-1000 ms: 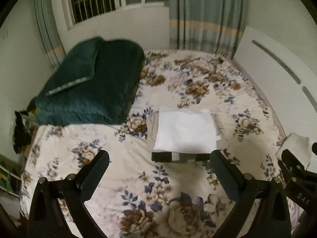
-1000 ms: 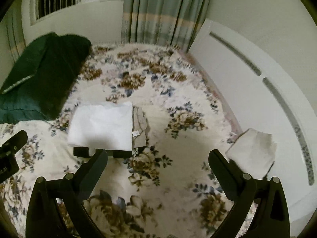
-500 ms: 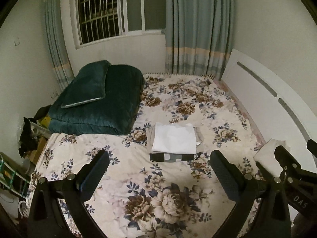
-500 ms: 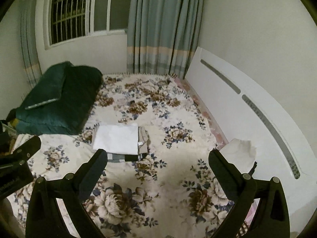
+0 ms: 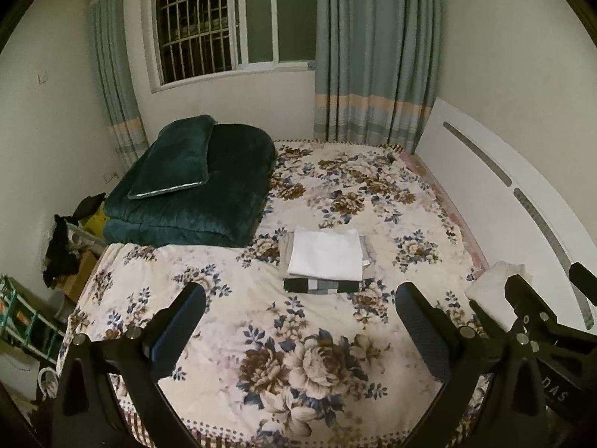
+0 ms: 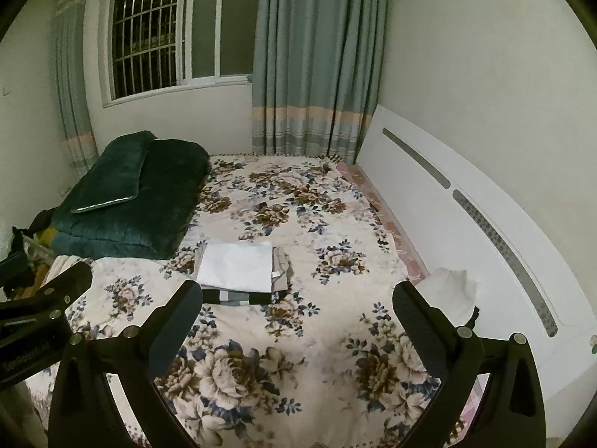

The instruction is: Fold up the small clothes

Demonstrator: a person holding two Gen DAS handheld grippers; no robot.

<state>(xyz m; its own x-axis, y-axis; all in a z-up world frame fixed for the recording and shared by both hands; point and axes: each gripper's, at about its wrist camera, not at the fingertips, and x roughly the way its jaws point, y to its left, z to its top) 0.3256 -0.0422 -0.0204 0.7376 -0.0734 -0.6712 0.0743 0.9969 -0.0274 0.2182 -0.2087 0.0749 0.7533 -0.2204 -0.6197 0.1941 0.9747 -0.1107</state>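
Here, left tongs (image 5: pixel 300 323) spread wide with nothing between the pads, held well above the bed (image 5: pixel 231 298). Right tongs (image 6: pixel 298 321) likewise released and carrying nothing, just beside the left pair. Below and ahead, resting near the middle of the floral bedspread: a stack of folded clothes (image 5: pixel 328 261), with a white piece (image 5: pixel 326 255) on top, a grey layer peeking out at the sides, and a dark striped piece (image 5: pixel 322 285) at the bottom front edge. Well apart from that stack, close to the white headboard (image 6: pixel 447 216): 1 loose white garment (image 6: pixel 449 293), rumpled and not yet folded. Probably the next piece to take up. Likely light, soft and limp, so prone to sagging and bunching when lifted. Best pinched at 2 corners or along a hem, 1 per tongs, then drawn out flat on bare bedspread. Risk of the thin cloth slipping from a shallow pinch. Farther back on the left: a dark green quilt (image 5: pixel 194 194) with a matching pillow on top.
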